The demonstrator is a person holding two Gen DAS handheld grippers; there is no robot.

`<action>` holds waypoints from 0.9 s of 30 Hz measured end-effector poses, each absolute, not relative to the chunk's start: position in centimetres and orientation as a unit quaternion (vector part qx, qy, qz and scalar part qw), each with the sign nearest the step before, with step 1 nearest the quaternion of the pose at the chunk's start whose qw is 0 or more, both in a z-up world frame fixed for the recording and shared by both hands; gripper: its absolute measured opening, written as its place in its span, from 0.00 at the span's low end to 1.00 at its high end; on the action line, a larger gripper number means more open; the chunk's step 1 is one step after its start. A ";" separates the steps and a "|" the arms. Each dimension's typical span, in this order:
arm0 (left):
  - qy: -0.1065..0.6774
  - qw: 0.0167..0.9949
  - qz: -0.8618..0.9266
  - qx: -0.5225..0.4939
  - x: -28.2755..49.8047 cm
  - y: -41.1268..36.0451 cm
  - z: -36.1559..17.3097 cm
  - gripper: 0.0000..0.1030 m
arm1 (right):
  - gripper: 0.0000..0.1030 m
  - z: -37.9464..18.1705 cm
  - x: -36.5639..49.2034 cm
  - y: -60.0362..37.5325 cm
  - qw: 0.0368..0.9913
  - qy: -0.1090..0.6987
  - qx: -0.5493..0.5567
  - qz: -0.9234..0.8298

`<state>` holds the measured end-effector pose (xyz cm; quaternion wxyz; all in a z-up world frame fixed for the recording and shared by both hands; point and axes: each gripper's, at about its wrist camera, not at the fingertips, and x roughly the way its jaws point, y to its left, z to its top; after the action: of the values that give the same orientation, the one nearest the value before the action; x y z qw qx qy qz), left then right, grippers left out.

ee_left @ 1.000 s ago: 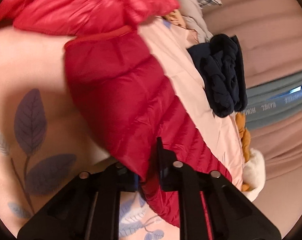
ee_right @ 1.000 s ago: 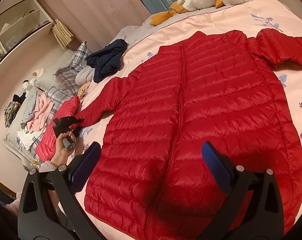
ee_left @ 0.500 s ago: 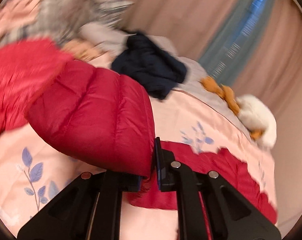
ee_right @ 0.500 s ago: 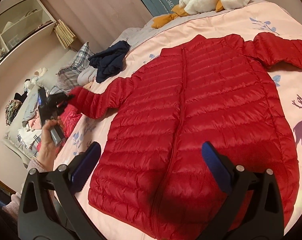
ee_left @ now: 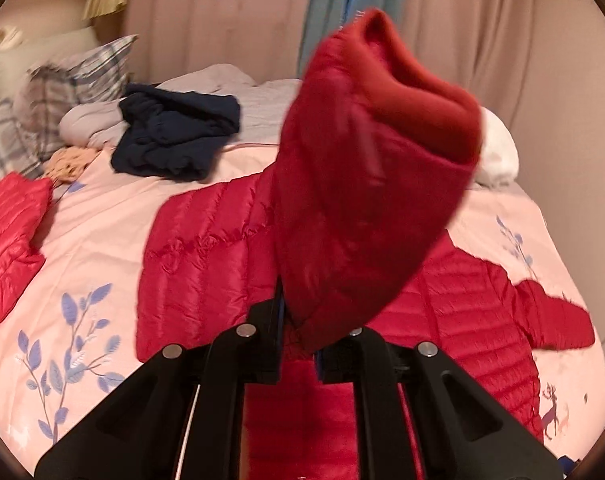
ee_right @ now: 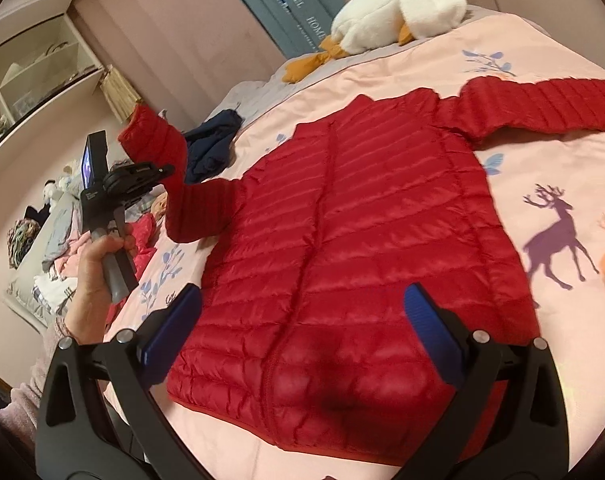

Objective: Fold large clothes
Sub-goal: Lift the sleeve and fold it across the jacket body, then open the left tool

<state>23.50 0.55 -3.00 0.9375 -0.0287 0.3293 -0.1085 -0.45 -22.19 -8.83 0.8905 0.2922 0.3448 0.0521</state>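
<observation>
A red quilted puffer jacket (ee_right: 342, 240) lies spread front-up on the pink bedspread (ee_right: 542, 168), zipper down the middle. My left gripper (ee_left: 298, 344) is shut on the jacket's left sleeve (ee_left: 362, 200), which stands lifted above the bed with its cuff opening facing the camera. In the right wrist view that gripper (ee_right: 162, 172), held by a person's hand (ee_right: 98, 264), holds the same sleeve (ee_right: 170, 168) raised at the left. My right gripper (ee_right: 298, 328) hangs open over the jacket's hem with nothing between its blue pads. The other sleeve (ee_right: 542, 104) lies flat at the right.
A dark navy garment (ee_left: 170, 140) lies crumpled near the bed's head, beside plaid pillows (ee_left: 62, 88). A second red garment (ee_left: 10, 224) lies at the left. A white plush goose (ee_right: 394, 12) rests at the far edge. Shelves (ee_right: 30, 68) and a clothes pile (ee_right: 54, 240) stand left.
The left gripper has risen and rolled, lifting the sleeve off the bed and swinging it toward the jacket's body. The right gripper has shifted slightly along the hem, still open.
</observation>
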 end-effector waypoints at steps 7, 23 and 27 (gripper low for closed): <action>0.341 0.932 -0.126 -0.005 23.1 -2.4 -3.9 0.11 | 0.98 -9.4 -1.0 -23.1 0.887 0.345 0.303 0.047; 0.391 0.908 -0.151 0.017 22.9 -5.7 -8.2 0.11 | 0.98 -12.3 5.3 -25.1 0.840 0.367 0.390 0.084; 0.410 0.898 -0.157 0.013 23.3 -6.4 -9.8 0.11 | 0.98 -13.3 8.4 -25.8 0.815 0.370 0.434 0.103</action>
<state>23.26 -6.35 -9.79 0.8984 0.0132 0.4099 -0.1575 8.37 -25.84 -13.30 0.8152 0.4338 0.3696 0.1032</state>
